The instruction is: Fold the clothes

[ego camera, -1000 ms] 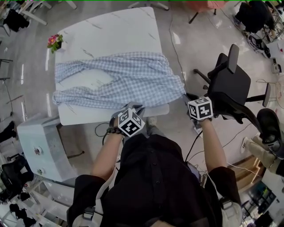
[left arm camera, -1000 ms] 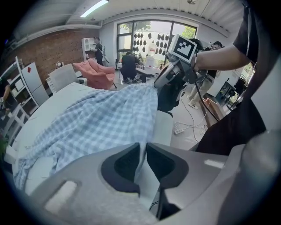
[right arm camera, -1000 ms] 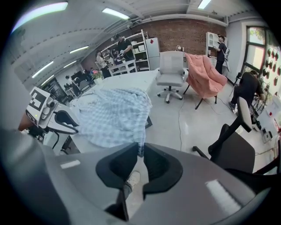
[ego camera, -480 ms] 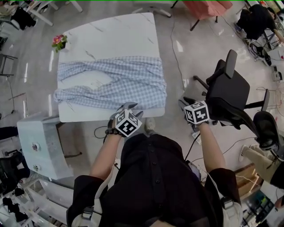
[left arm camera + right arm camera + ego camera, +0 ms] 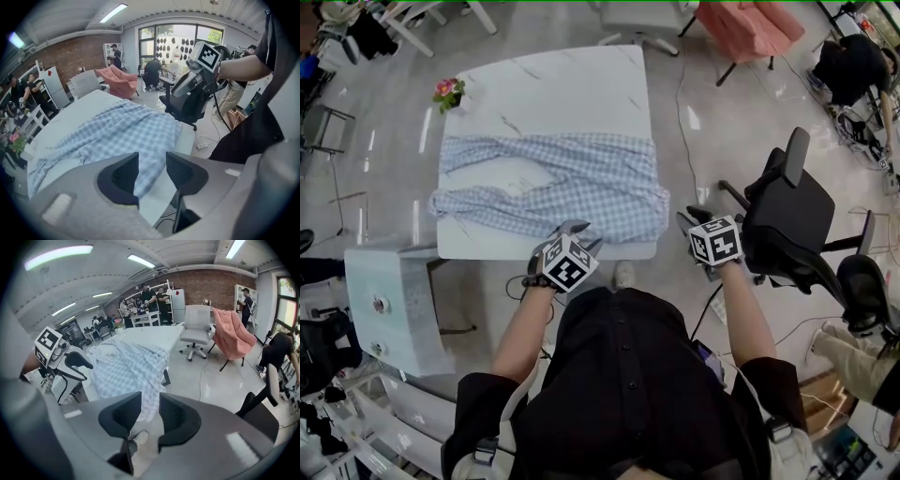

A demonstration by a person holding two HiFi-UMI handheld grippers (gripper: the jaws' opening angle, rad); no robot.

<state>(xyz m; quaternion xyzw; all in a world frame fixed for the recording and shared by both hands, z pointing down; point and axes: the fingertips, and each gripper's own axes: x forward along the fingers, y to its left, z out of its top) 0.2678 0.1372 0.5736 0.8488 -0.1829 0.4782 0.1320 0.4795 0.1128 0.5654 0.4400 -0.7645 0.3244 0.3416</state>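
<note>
Marble table (image 5: 544, 84) filled the head view, the checked shirt (image 5: 572, 178) spread on it with one corner drooping off the right end. The left gripper (image 5: 572, 227) hung just off the near edge and the right gripper (image 5: 694, 218) off the near right corner, both clear of cloth; a pause between folds, I judged, the next move calling for a fresh pinch on a shirt edge. Left gripper view showed its jaws, just opened, standing apart and empty, the shirt lying ahead of the tips. Right gripper view showed jaws likewise just opened, a narrower empty gap with only a shoe (image 5: 139, 438) behind it, the shirt ahead to the left.
</note>
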